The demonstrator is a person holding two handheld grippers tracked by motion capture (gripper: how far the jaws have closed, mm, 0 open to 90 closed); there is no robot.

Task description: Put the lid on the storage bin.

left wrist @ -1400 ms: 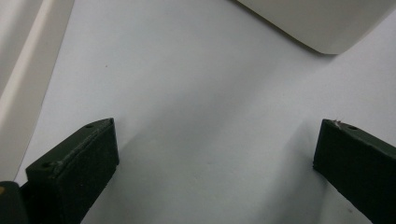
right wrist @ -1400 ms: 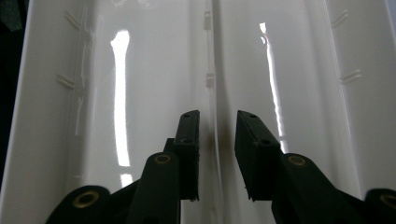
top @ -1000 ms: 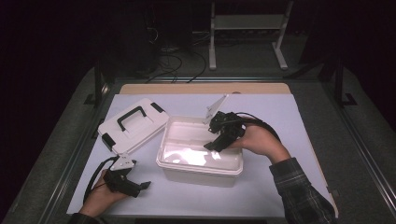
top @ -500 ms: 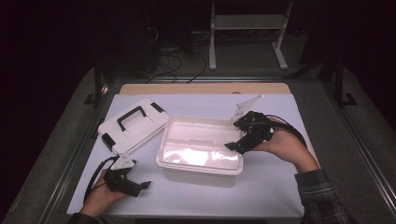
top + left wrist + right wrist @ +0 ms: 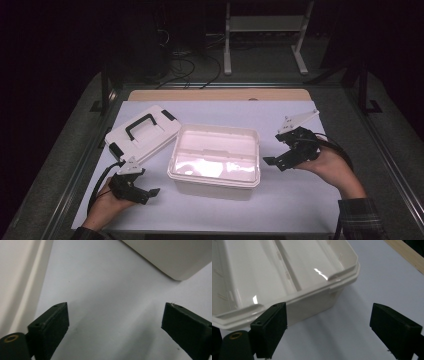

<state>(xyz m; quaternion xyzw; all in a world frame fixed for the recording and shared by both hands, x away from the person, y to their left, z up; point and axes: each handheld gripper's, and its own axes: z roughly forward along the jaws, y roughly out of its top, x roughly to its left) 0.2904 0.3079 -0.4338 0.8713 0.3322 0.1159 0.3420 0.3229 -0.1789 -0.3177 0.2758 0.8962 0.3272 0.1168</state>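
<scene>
Since the earlier frames the right claw [image 5: 274, 162] has drawn back from the open white box [image 5: 215, 159] and now hovers just right of it, jaws spread wide on nothing. Nearest, the left claw [image 5: 152, 191] rests low on the white sheet [image 5: 295, 195] covering the desk, left of the box's near corner, jaws also wide apart and empty. Farther back, the box's lid [image 5: 142, 133], with a black handle [image 5: 141, 124], lies left of the box, touching it.
</scene>
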